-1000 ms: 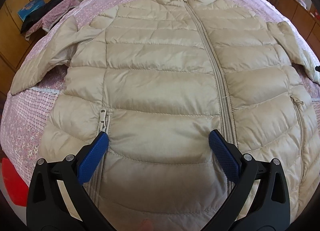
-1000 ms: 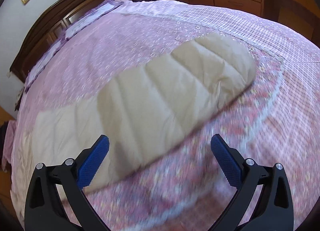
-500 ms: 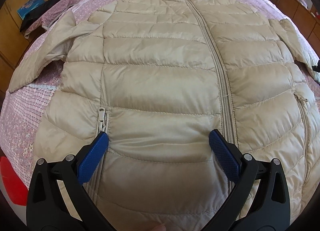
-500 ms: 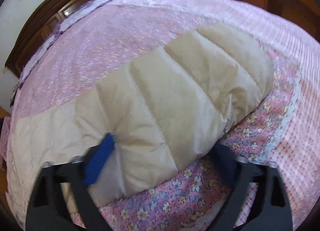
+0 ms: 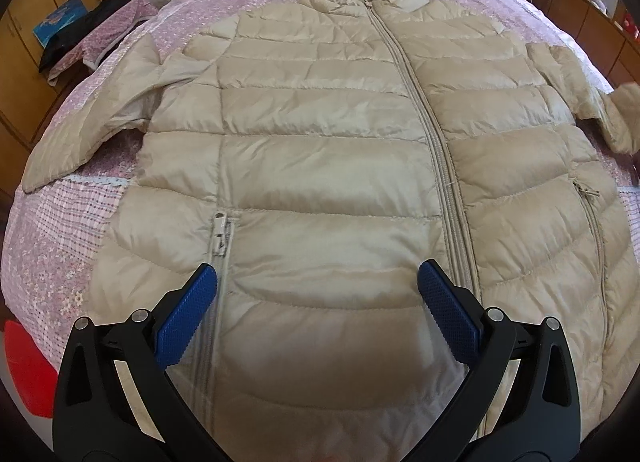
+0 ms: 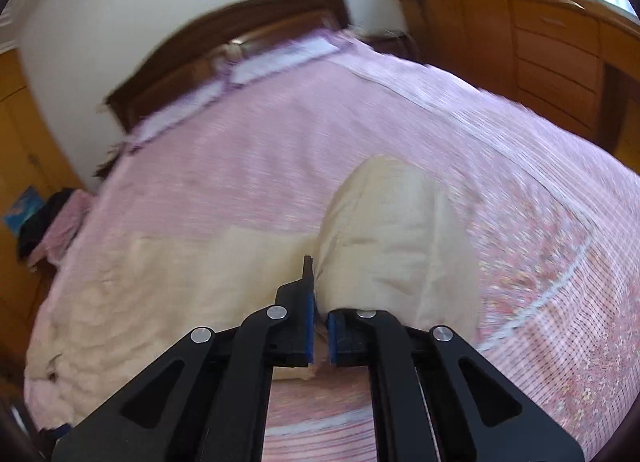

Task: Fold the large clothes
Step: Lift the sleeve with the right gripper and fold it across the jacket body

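A beige quilted puffer jacket [image 5: 320, 150] lies front up and zipped on a pink bed, collar at the far end, its left sleeve [image 5: 92, 130] spread out. My left gripper [image 5: 316, 286] is open and empty, hovering over the jacket's lower front near the hem. My right gripper [image 6: 318, 326] is shut on the end of the jacket's right sleeve [image 6: 392, 230] and holds it lifted off the bedspread; the sleeve also shows raised at the right edge of the left wrist view [image 5: 622, 118].
The pink floral bedspread [image 6: 280, 134] covers the bed, with a dark wooden headboard [image 6: 224, 38] at the far end. Wooden cabinets [image 6: 560, 50] stand along the right side. A red object [image 5: 24, 366] lies by the bed's near left corner.
My right gripper came down onto the sleeve end, shut on it, and lifted it. My left gripper drew back slightly over the hem and stayed open.
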